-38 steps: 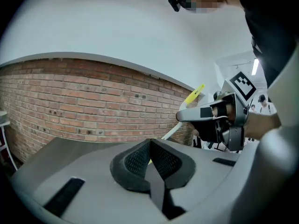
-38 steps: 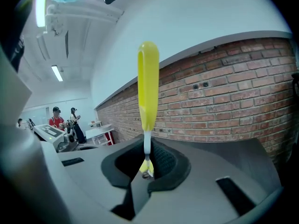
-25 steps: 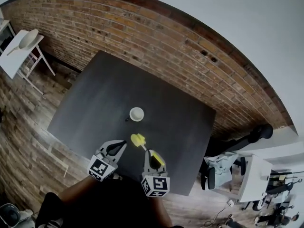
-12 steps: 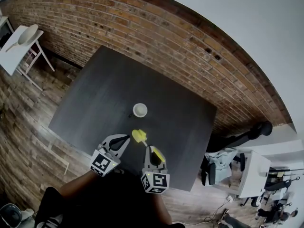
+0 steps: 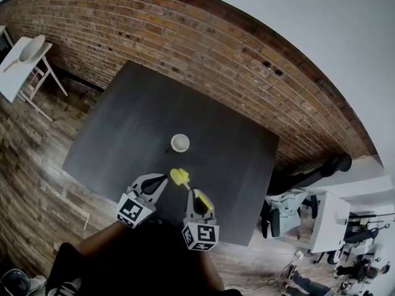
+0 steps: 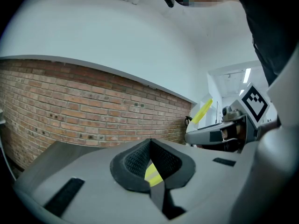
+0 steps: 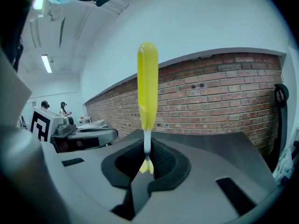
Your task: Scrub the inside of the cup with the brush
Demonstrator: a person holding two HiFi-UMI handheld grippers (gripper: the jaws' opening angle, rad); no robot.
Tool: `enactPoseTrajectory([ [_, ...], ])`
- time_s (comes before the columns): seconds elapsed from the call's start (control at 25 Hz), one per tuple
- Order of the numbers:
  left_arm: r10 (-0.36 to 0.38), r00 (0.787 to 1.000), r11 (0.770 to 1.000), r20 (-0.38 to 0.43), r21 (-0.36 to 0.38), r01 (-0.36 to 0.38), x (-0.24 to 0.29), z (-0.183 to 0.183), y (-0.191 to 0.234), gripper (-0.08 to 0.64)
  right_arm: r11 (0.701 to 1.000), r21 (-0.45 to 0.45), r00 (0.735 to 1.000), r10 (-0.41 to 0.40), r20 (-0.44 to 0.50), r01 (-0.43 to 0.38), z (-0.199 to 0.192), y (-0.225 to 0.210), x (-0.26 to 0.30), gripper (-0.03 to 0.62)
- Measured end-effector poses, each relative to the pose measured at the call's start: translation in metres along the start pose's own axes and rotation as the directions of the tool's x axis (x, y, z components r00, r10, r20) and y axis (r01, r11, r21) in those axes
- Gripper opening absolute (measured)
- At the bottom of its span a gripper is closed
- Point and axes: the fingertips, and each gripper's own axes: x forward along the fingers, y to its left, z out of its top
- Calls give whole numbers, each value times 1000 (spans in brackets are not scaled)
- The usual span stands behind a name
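Observation:
A small white cup point(image 5: 179, 142) stands upright near the middle of the dark table point(image 5: 129, 122). My right gripper point(image 5: 192, 194) is shut on a yellow brush point(image 5: 179, 177), whose head hangs over the table just short of the cup. In the right gripper view the brush's yellow handle point(image 7: 147, 83) rises straight up from the closed jaws of the right gripper point(image 7: 148, 146). My left gripper point(image 5: 161, 179) hovers beside the brush to its left, shut and holding nothing. The left gripper point(image 6: 150, 146) shows closed jaws, with a sliver of the yellow brush point(image 6: 153, 174) beyond them.
A brick wall point(image 5: 203, 54) runs behind the table. A white folding table point(image 5: 21, 66) carrying a pale object stands at the far left. An office chair point(image 5: 287, 217) and a white desk point(image 5: 330, 227) stand to the right on the wood floor.
Both grippers and the brush hold nearly the same place. The head view has shifted slightly, so the cup sits a little higher in the picture.

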Motion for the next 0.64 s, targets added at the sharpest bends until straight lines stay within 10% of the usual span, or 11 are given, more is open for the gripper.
enactPoseTrajectory([
  [0.64,-3,1000,1000,-2,-6,3,4,1,-2,32,1000,4,1000,-8,2,8,5,-8,-1,48],
])
